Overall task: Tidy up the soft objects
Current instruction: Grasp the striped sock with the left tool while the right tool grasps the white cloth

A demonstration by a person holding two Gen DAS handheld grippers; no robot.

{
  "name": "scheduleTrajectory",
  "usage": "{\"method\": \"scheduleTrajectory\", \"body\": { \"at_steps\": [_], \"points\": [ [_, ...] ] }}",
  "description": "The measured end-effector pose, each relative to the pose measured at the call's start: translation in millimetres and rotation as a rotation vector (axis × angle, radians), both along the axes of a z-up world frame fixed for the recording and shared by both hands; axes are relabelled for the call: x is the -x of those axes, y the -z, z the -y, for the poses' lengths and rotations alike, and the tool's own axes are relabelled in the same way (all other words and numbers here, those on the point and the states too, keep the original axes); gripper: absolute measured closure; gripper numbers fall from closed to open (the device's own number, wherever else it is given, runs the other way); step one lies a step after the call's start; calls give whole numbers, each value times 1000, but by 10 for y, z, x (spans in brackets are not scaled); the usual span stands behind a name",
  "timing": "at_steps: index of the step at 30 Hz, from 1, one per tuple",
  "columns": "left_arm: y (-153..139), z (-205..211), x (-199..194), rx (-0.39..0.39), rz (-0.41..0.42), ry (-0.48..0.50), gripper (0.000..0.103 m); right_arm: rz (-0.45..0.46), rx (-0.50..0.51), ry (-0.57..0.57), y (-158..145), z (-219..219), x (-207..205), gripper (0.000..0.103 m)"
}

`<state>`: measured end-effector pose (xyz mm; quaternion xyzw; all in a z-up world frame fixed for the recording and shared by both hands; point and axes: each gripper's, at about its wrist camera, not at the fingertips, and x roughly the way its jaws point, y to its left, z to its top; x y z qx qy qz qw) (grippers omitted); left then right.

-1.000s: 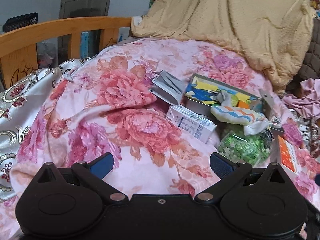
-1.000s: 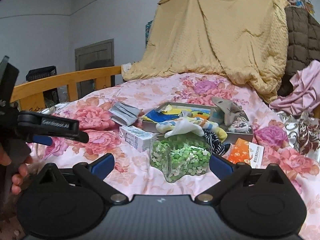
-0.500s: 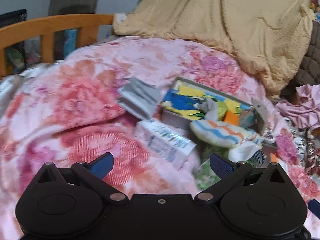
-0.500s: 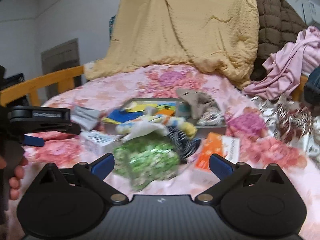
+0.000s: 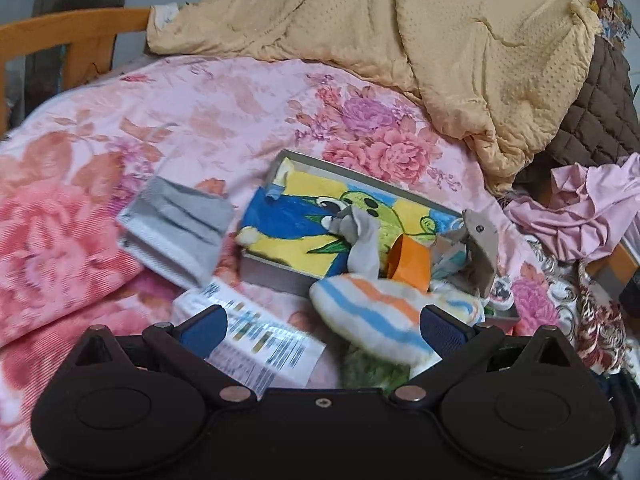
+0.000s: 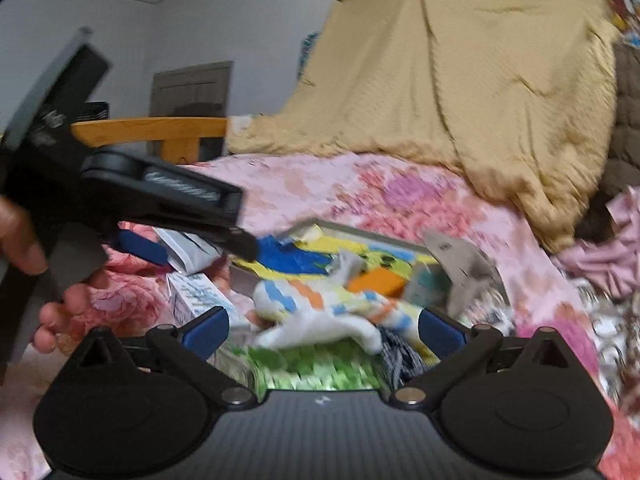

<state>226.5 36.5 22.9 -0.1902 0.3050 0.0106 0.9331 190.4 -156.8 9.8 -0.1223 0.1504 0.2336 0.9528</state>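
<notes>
A shallow grey box [image 5: 276, 268] lies on the floral bed, lined with a yellow, blue and green cartoon cloth [image 5: 304, 220]. A grey sock [image 5: 360, 240] and an orange piece [image 5: 408, 264] rest on it. A white sock with blue and orange stripes [image 5: 372, 316] hangs over the box's near corner, just ahead of my left gripper [image 5: 324, 328], which is open and empty. My right gripper [image 6: 324, 330] is also open, with that striped sock [image 6: 320, 312] right in front of its fingers. The left gripper [image 6: 188, 236], held in a hand, shows at the left of the right wrist view.
A grey folded packet [image 5: 180, 228] and a white printed carton [image 5: 256, 344] lie left of the box. A clear jar of green bits [image 6: 316, 368] stands below the sock. A tan quilt [image 5: 400, 40], a pink garment [image 5: 588, 216] and a wooden bed rail [image 5: 76, 32] border the bed.
Both grippers have moved forward toward the box; the striped sock now sits close in front of each. Both stayed open.
</notes>
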Motion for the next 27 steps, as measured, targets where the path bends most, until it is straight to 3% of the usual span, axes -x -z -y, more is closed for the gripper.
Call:
{"method": "scheduleTrajectory", "body": {
  "at_steps": [7, 12, 15, 22, 27],
  "points": [
    [9, 49, -355, 50, -31, 91, 1, -61, 14, -76, 118, -110, -266, 0],
    [81, 148, -503, 65, -65, 154, 1, -37, 69, -101, 187, -145, -330, 1],
    [123, 183, -604, 74, -89, 184, 1, -71, 55, -103, 209, -131, -361, 2],
    [174, 271, -697, 126, -102, 266, 1, -129, 11, -104, 224, -77, -502, 15],
    [218, 343, -765, 145, -143, 321, 3, -177, -24, -93, 219, -13, -539, 16]
  ]
}}
